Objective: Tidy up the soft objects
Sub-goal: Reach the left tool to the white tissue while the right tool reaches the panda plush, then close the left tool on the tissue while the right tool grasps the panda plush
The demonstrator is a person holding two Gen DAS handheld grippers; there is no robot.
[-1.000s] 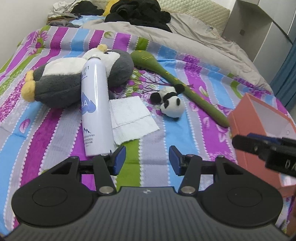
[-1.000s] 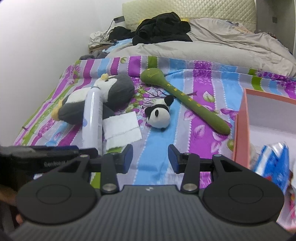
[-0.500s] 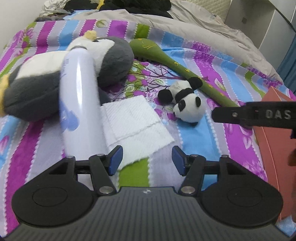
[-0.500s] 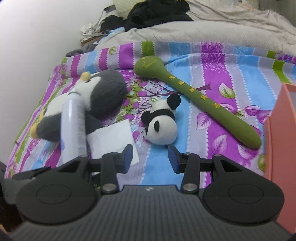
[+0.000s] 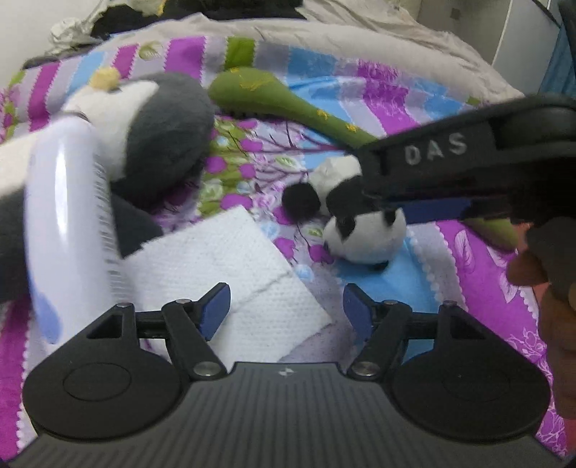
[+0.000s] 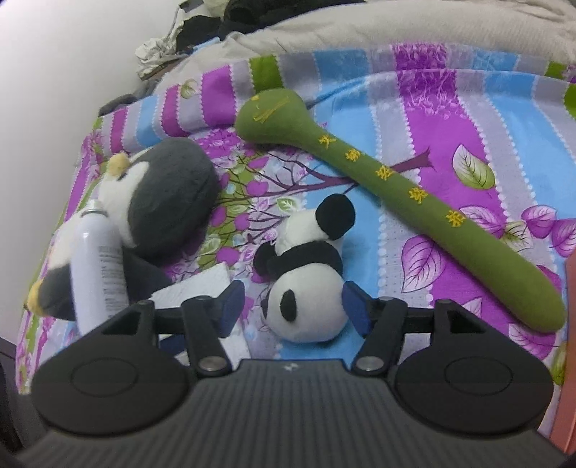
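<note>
Bedroom, home.
Bed with striped floral blanket (image 6: 450, 108), beige duvet (image 6: 396, 28), heaped clothes (image 6: 201, 25) by white wall; plush toys (image 6: 306, 284) on top.

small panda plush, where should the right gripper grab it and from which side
Grip the panda plush across its round white head, coming down from above and the near side. The head faces the right gripper, whose jaws have just opened to straddle it without pressing.

We count two plush animals: one grey-and-white stuffed penguin (image 6: 158, 201) and one small black-and-white panda (image 6: 306, 277). We see one long green fabric mallet (image 6: 396, 187), one white spray can (image 6: 95, 266), one white paper towel (image 5: 230, 273).
</note>
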